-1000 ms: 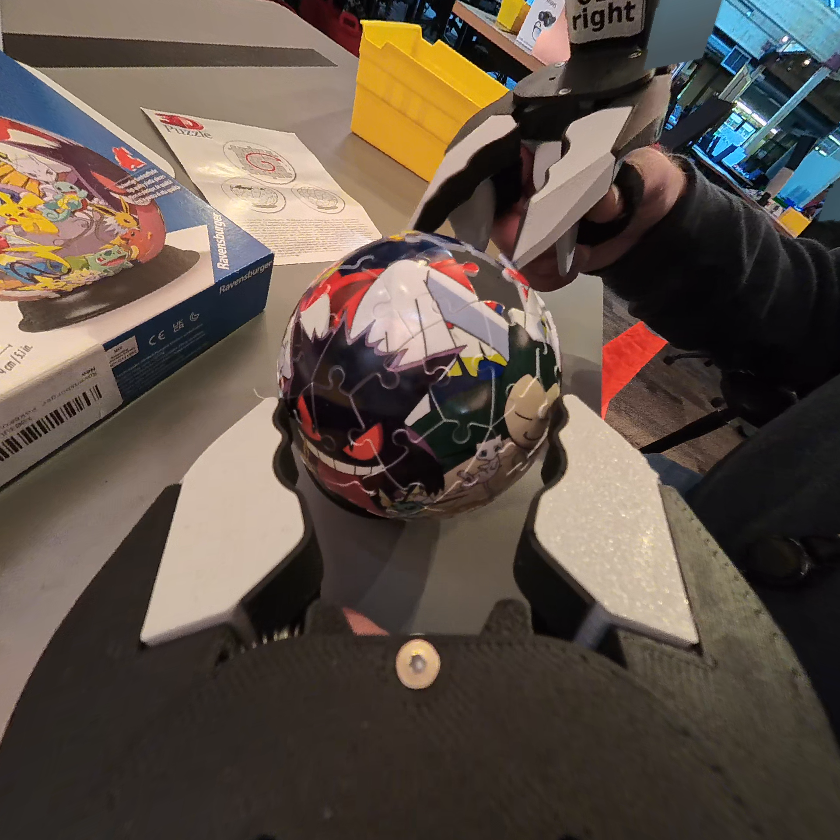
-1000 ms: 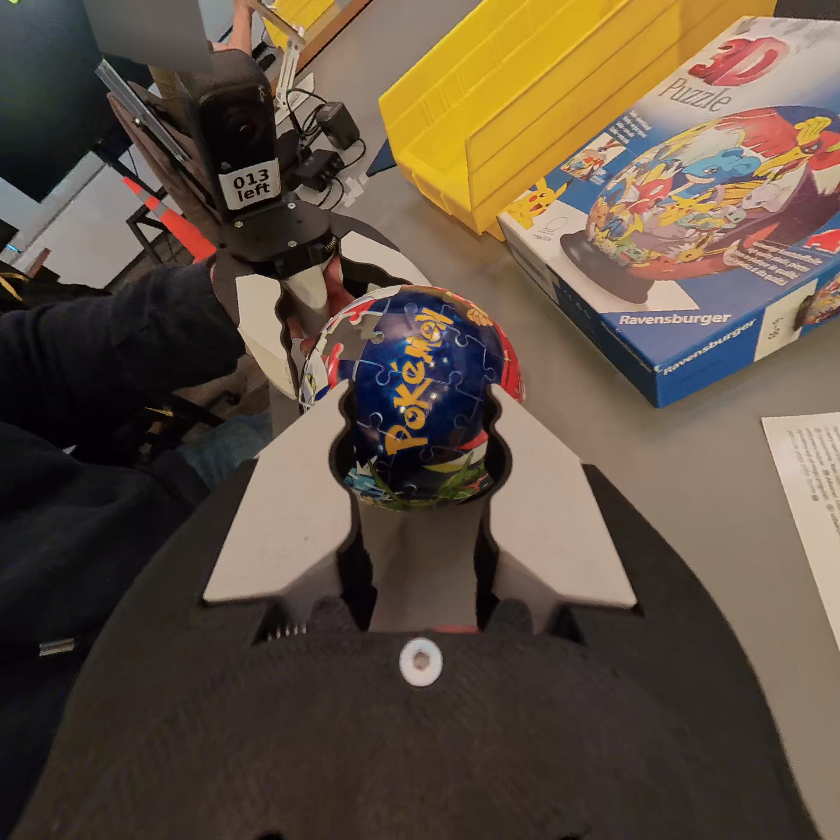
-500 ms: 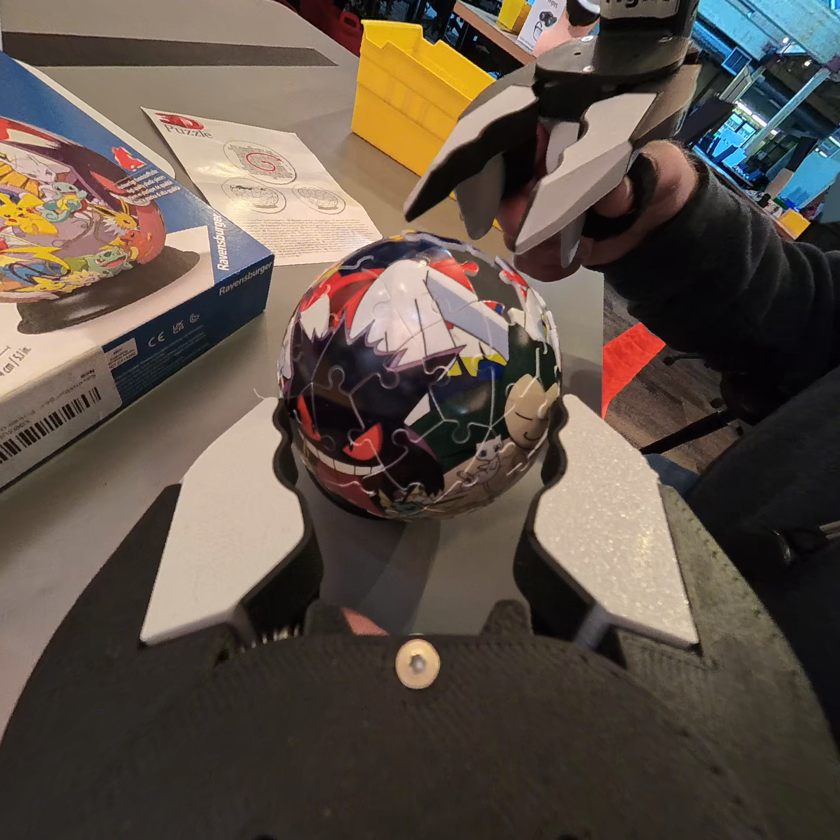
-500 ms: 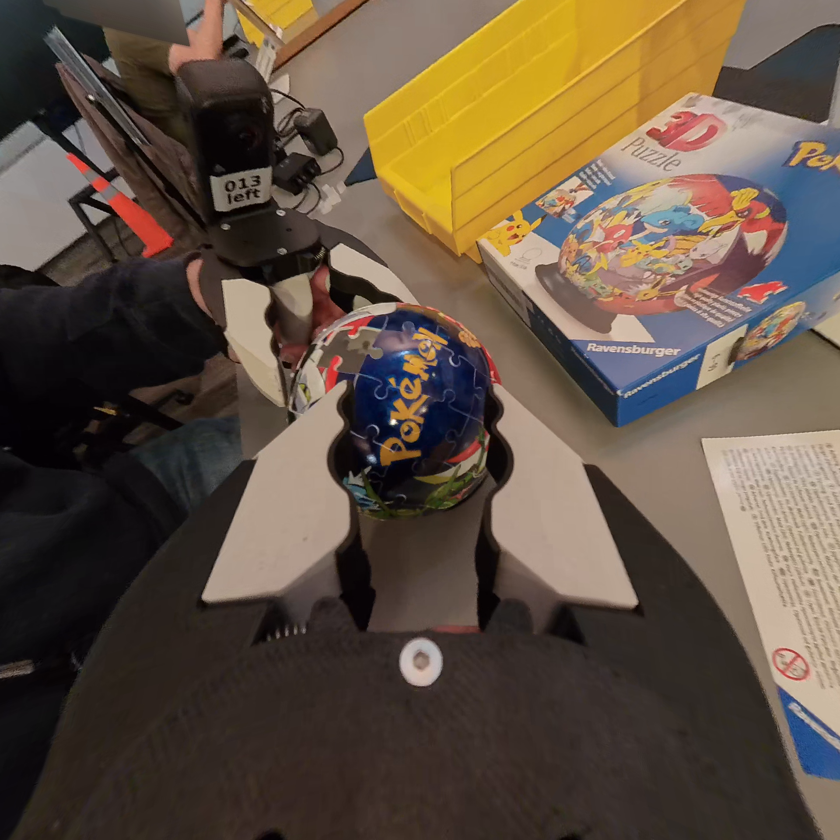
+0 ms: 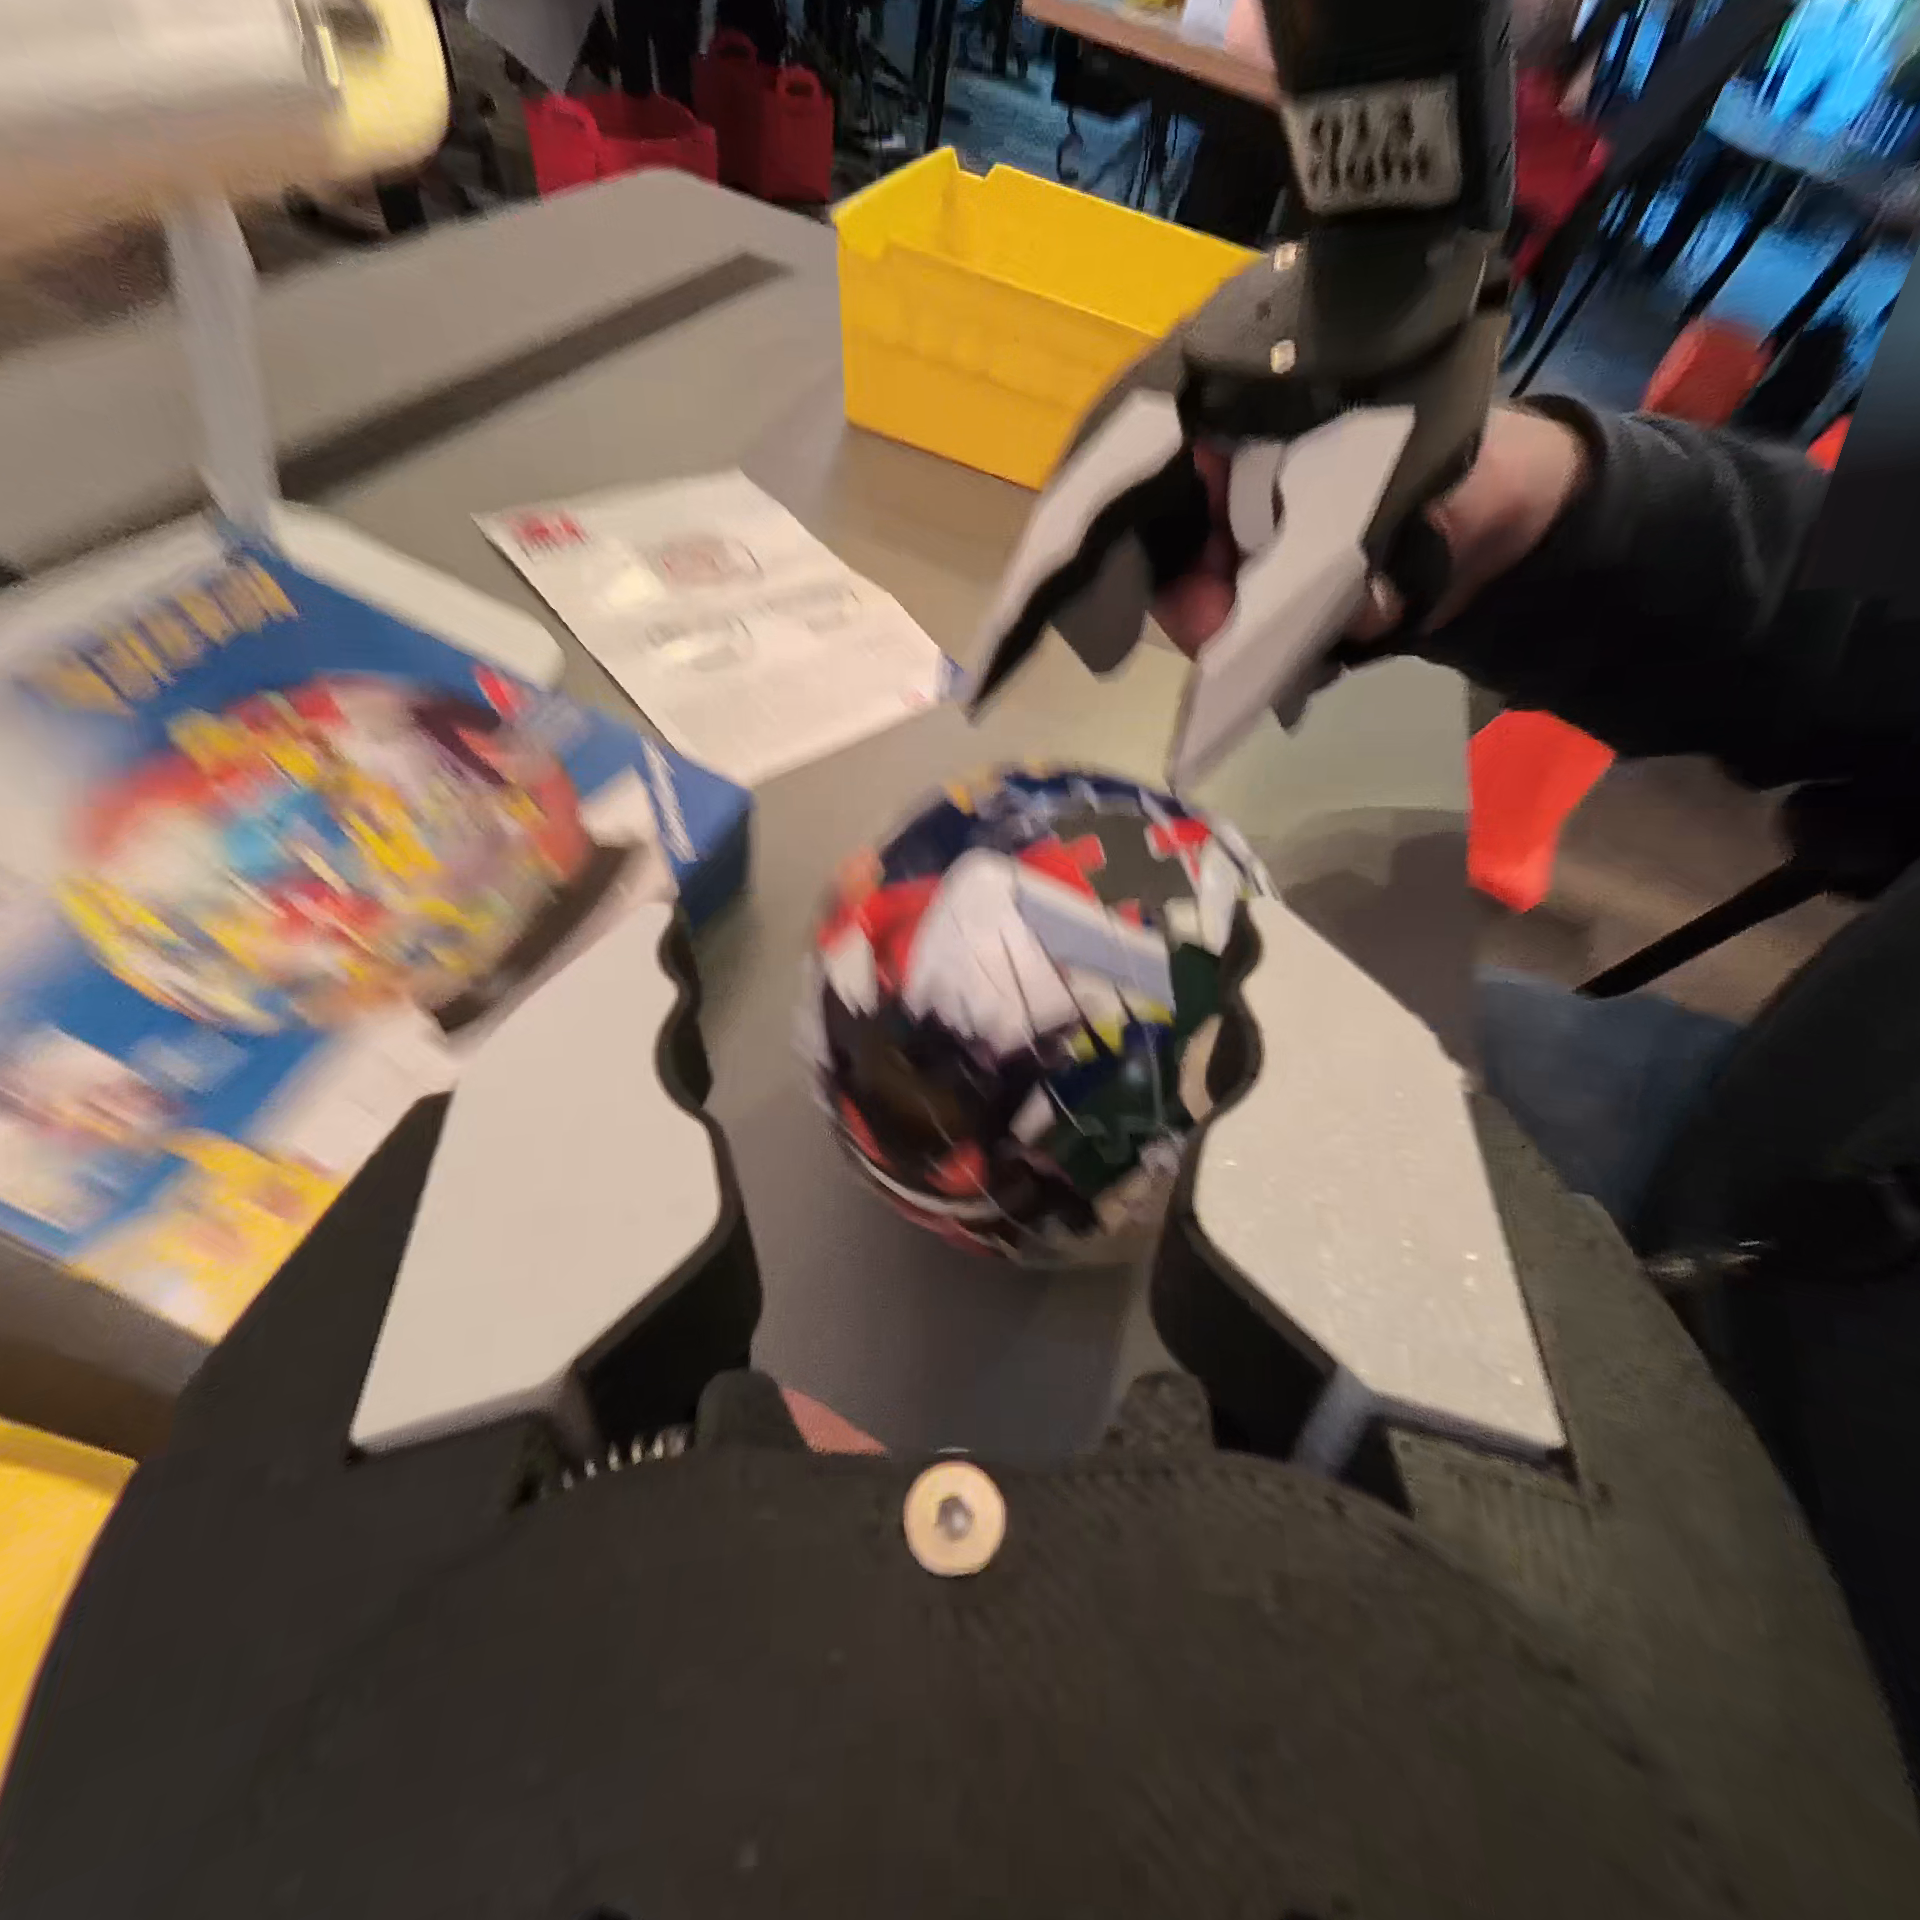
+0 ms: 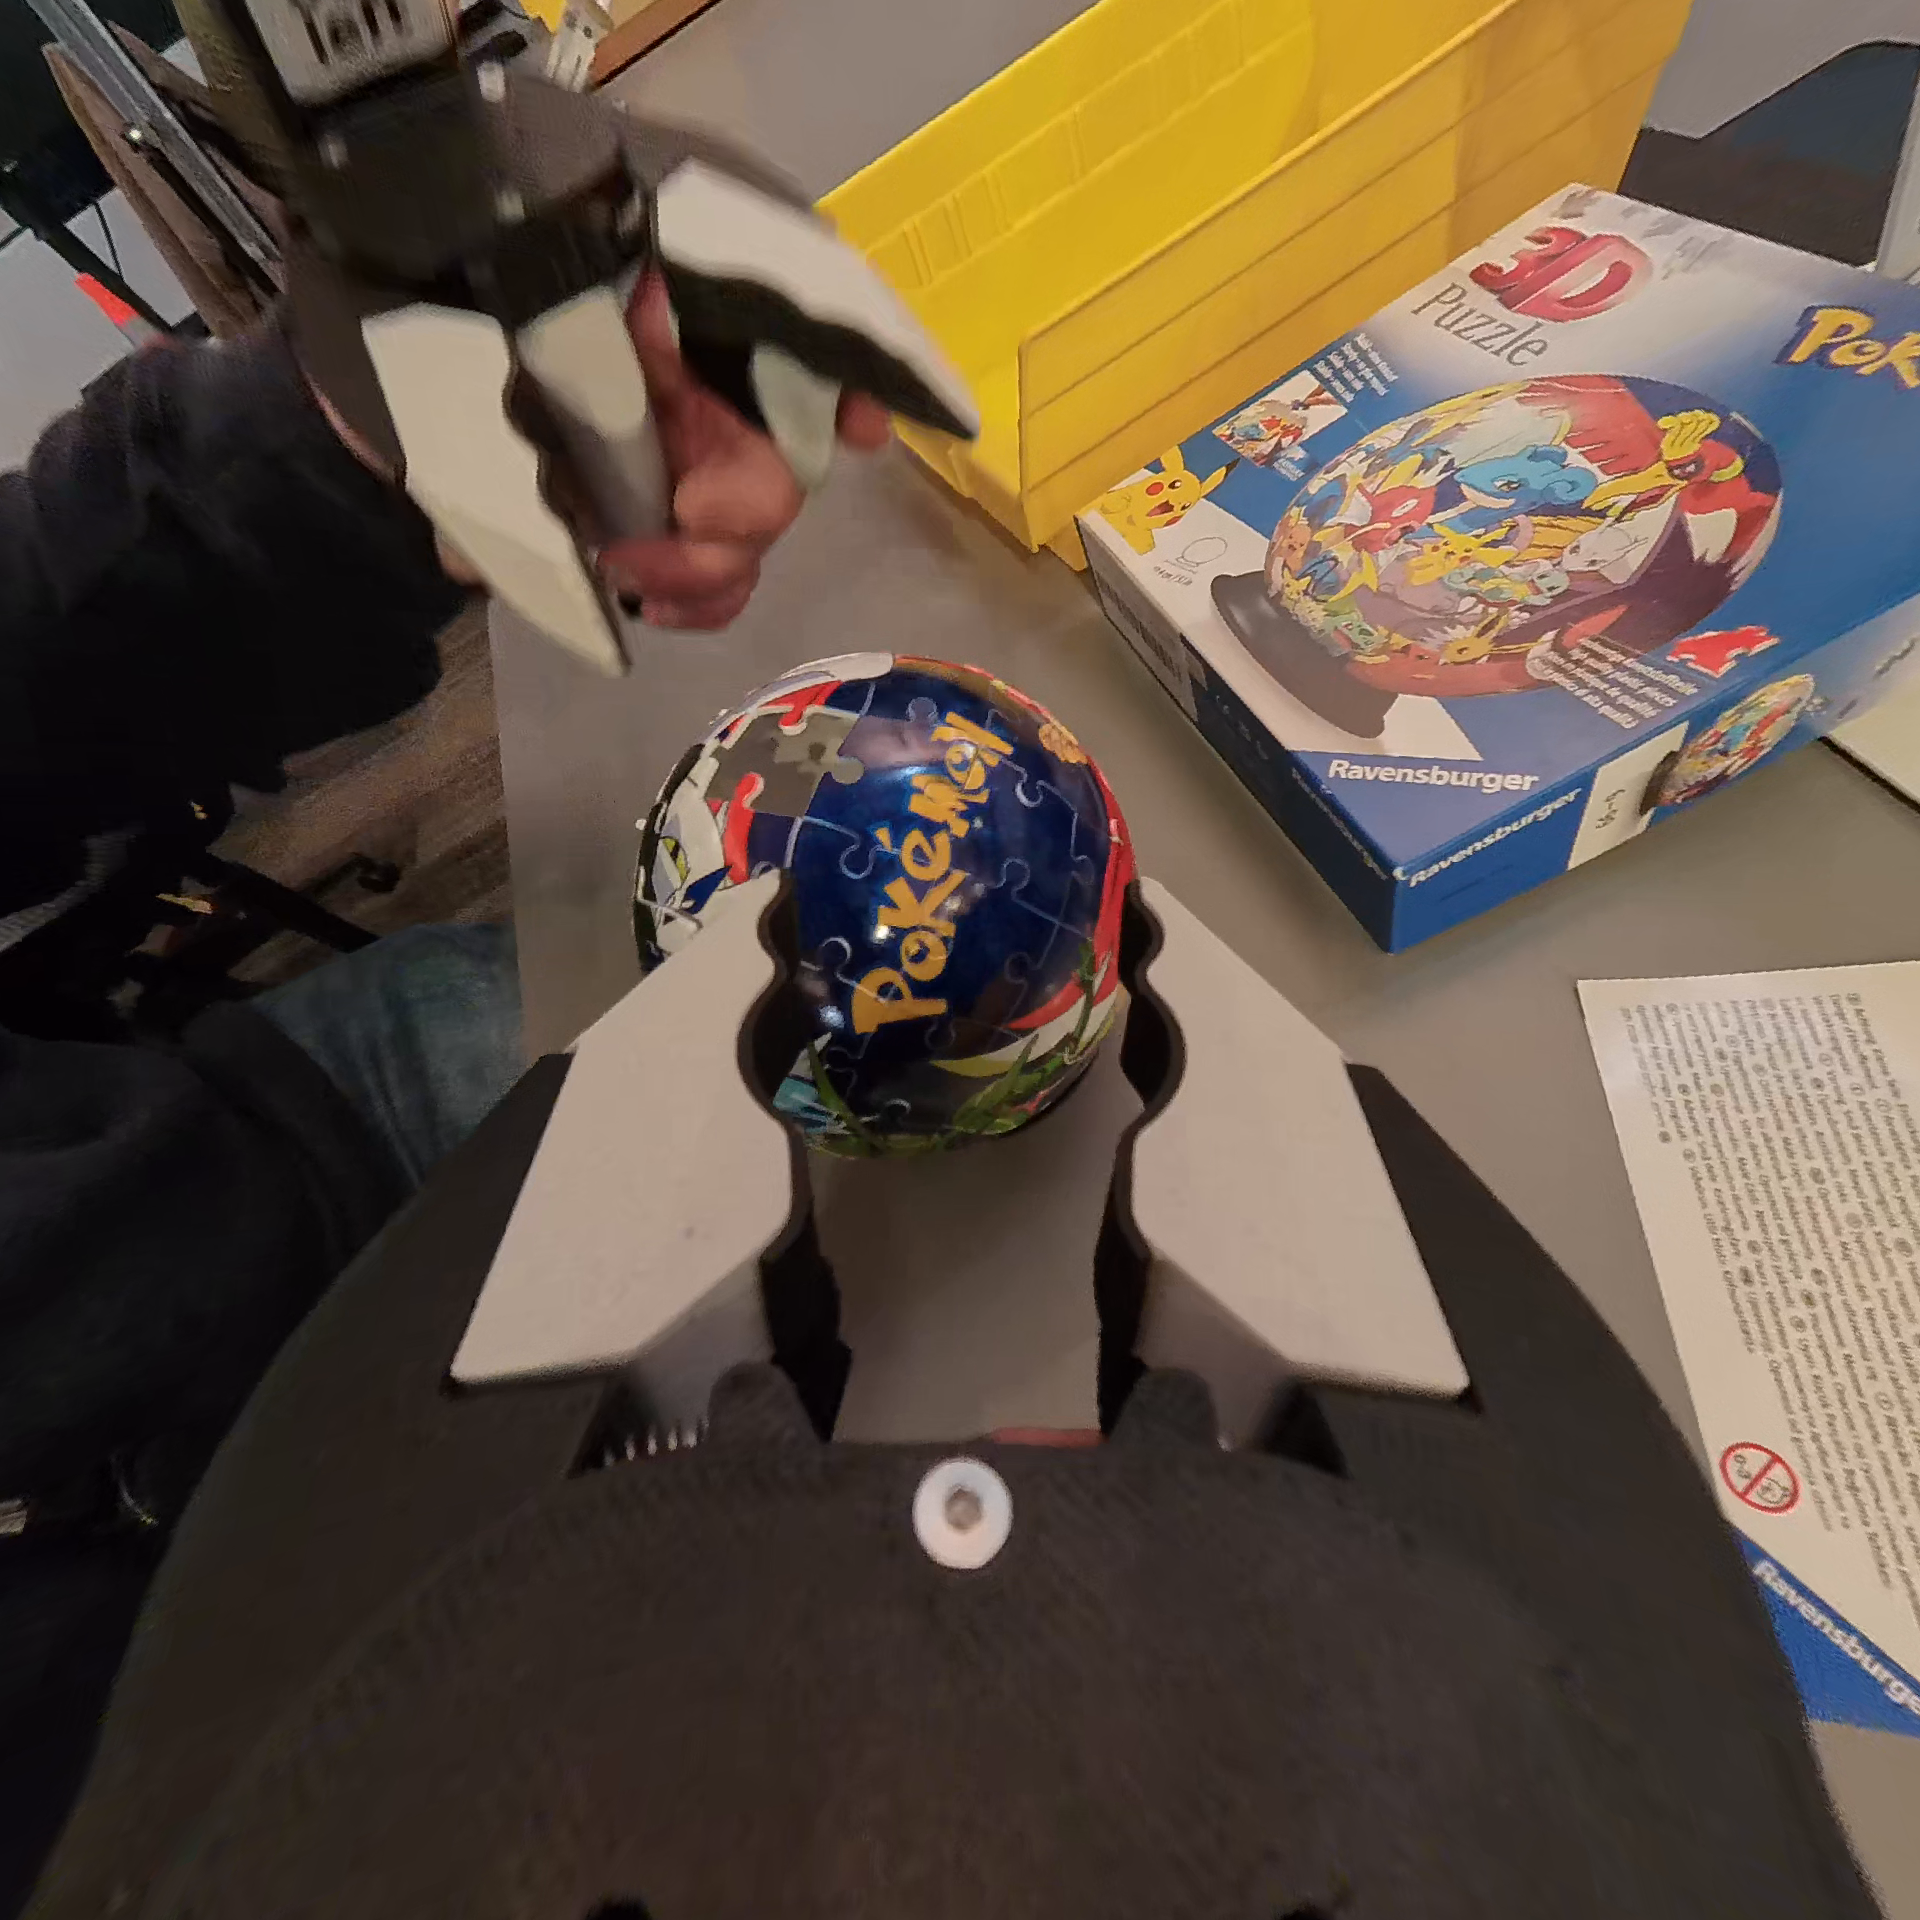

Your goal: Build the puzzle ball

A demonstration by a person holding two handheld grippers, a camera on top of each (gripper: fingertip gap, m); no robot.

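Note:
The puzzle ball [image 5: 1029, 1008] stands on the grey table, near its edge, free of both grippers. It is blue with yellow lettering on one side in the right wrist view [image 6: 883, 904]. A gap [image 6: 800, 748] shows near its top. My left gripper [image 5: 956, 935] is open wide and empty, raised above the ball; the right wrist view shows it up behind the ball [image 6: 790, 540]. My right gripper [image 6: 951, 904] is open and empty, its fingertips hovering just over the ball's top [image 5: 1091, 727]. The left wrist view is blurred.
A blue puzzle box [image 6: 1507, 623] lies beside the ball, also in the left wrist view [image 5: 291, 831]. A yellow bin [image 6: 1247, 208] stands behind it. A white instruction sheet [image 6: 1787, 1247] lies flat. The table edge and a person's legs are close to the ball.
My left gripper has let go of the ball, opened wider and lifted up and back. My right gripper has risen a little. The ball has stayed on the table.

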